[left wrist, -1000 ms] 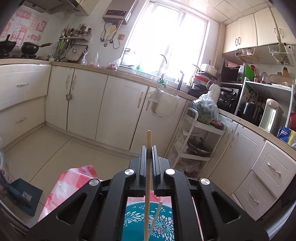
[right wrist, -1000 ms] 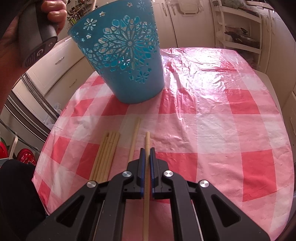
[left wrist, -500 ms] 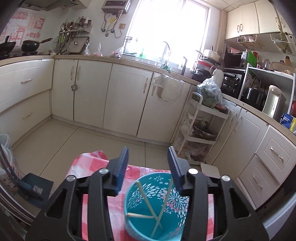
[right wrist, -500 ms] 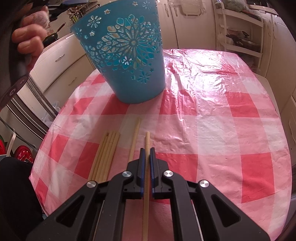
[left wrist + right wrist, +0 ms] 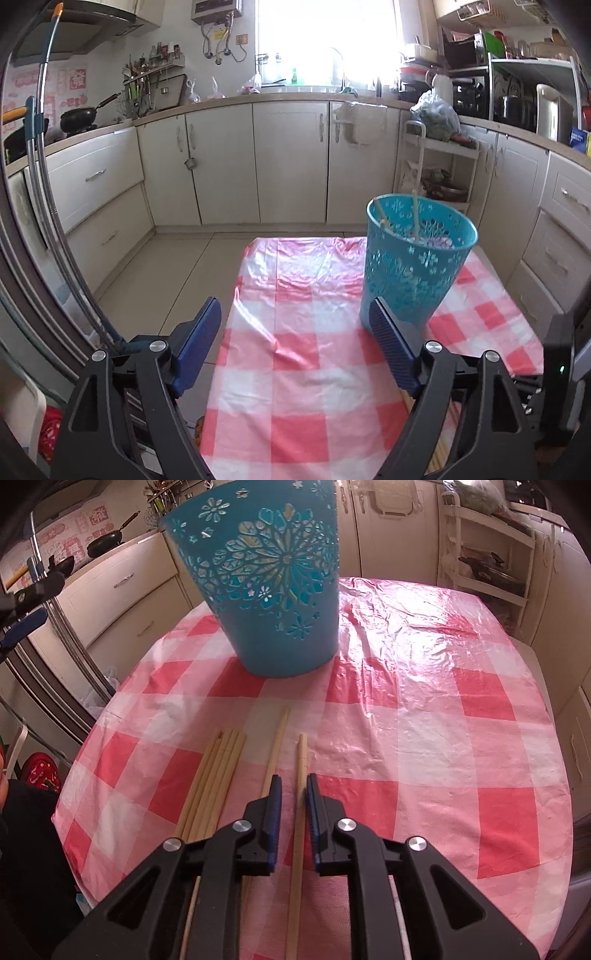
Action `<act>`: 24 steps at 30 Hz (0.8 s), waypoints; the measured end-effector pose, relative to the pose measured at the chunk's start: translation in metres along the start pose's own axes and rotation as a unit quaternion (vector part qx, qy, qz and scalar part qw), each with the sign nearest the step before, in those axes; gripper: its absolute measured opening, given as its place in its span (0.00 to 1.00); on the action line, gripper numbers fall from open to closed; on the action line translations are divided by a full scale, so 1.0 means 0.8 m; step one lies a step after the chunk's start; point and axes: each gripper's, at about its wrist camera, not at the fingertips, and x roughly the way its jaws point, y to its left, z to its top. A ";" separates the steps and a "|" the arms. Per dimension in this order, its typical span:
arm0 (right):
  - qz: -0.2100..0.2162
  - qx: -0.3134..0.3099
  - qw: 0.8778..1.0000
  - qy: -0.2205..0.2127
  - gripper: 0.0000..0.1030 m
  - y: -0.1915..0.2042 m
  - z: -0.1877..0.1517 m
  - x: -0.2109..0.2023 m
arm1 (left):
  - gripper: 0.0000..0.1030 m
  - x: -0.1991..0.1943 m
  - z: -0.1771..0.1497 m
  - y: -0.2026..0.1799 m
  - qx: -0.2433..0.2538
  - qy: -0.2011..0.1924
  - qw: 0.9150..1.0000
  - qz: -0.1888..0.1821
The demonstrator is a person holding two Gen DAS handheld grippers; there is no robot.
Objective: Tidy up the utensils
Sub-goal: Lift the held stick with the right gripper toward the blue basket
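A teal cut-out basket (image 5: 413,258) stands on the red-checked table (image 5: 295,369) with a few chopsticks (image 5: 415,214) leaning inside it. My left gripper (image 5: 295,332) is open and empty, low over the table, left of the basket. In the right wrist view the basket (image 5: 273,583) stands at the far side. My right gripper (image 5: 293,794) is slightly open around one wooden chopstick (image 5: 300,775) lying on the cloth, its jaws a little apart from the stick. Another single chopstick (image 5: 277,742) and a bundle of several chopsticks (image 5: 212,782) lie to its left.
The table's left edge (image 5: 221,350) drops to the tiled floor. Kitchen cabinets (image 5: 288,162) and a white trolley rack (image 5: 436,166) stand beyond the table. My left gripper shows at the left edge of the right wrist view (image 5: 22,627).
My left gripper opened and dropped its chopstick into the basket, then drew back and down to the left. My right gripper loosened from shut on its chopstick to slightly open.
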 end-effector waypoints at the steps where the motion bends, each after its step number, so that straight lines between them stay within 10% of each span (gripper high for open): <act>1: -0.007 -0.006 1.000 0.000 0.16 0.003 -0.001 0.000 | 0.77 -0.003 -0.009 0.002 0.003 0.001 1.000 0.001; 18: -0.049 -0.011 0.999 0.004 0.06 0.002 -0.010 -0.008 | 0.80 0.000 -0.021 0.004 0.001 0.013 1.000 -0.003; 24: -0.005 0.049 0.999 0.002 0.05 -0.018 -0.012 -0.017 | 0.80 0.006 -0.022 0.000 0.009 0.019 1.000 0.000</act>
